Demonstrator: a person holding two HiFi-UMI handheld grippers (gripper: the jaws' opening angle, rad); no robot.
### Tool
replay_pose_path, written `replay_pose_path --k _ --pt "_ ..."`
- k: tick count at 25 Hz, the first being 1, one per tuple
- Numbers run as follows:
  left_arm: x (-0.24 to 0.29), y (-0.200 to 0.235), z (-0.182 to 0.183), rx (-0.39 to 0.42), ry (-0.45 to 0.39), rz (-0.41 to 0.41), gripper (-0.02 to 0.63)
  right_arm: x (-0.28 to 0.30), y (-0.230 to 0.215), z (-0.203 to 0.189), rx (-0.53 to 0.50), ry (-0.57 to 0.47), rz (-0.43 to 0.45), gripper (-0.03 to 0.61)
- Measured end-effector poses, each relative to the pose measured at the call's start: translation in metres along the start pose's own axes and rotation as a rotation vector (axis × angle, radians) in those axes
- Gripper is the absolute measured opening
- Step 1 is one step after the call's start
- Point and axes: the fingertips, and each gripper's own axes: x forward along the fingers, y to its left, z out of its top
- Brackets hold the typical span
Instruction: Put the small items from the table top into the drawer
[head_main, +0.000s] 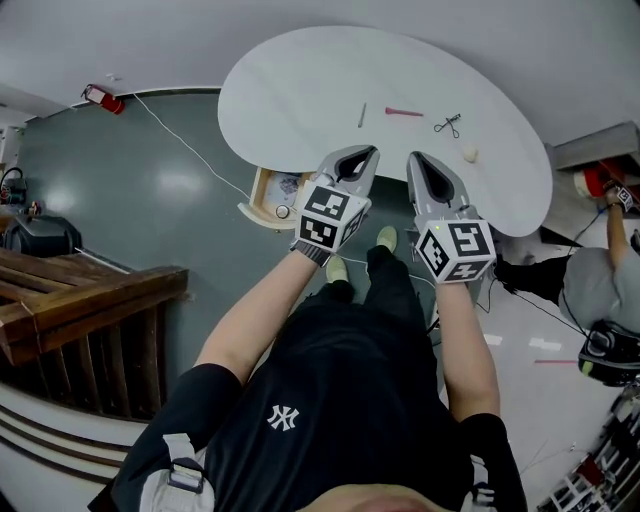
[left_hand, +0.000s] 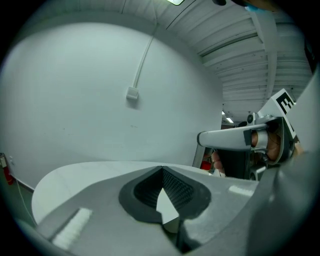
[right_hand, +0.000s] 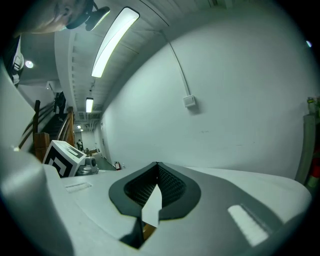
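Tabletop, white and rounded, spreads just ahead of both claws. The left gripper has its jaws pressed together at the tips with nothing between them. The right gripper is likewise closed and empty. The two are held side by side, near each other, over the table's near edge. Beyond the left gripper's tips lies a thin grey stick. Ahead of the right gripper lies a pink pen, and further to its right are small scissors and a pale lump. All four lie apart and untouched. The drawer stands open under the table's edge, left of the left gripper and nearer the person, its contents too small to tell.
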Motion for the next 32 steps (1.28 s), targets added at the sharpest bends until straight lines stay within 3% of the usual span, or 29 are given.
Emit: replay_pose_path --k 9,18,22,32 --pt "0.057 0.062 -0.035 -0.012 0.065 0.122 0.006 0.077 -0.031 -0.025 -0.020 0.063 0.079 0.026" --pt "0.122 0.112 -0.094 -0.057 0.183 0.238 0.038 0.142 -0.066 -0.068 -0.059 0.164 0.185 0.026" --pt "0.142 0.126 -0.125 -0.092 0.247 0.285 0.048 0.163 -0.082 -0.092 -0.045 0.219 0.224 0.026" --pt "0.178 0.154 -0.178 -0.080 0.377 0.349 0.072 0.199 -0.101 -0.127 -0.022 0.293 0.290 0.026"
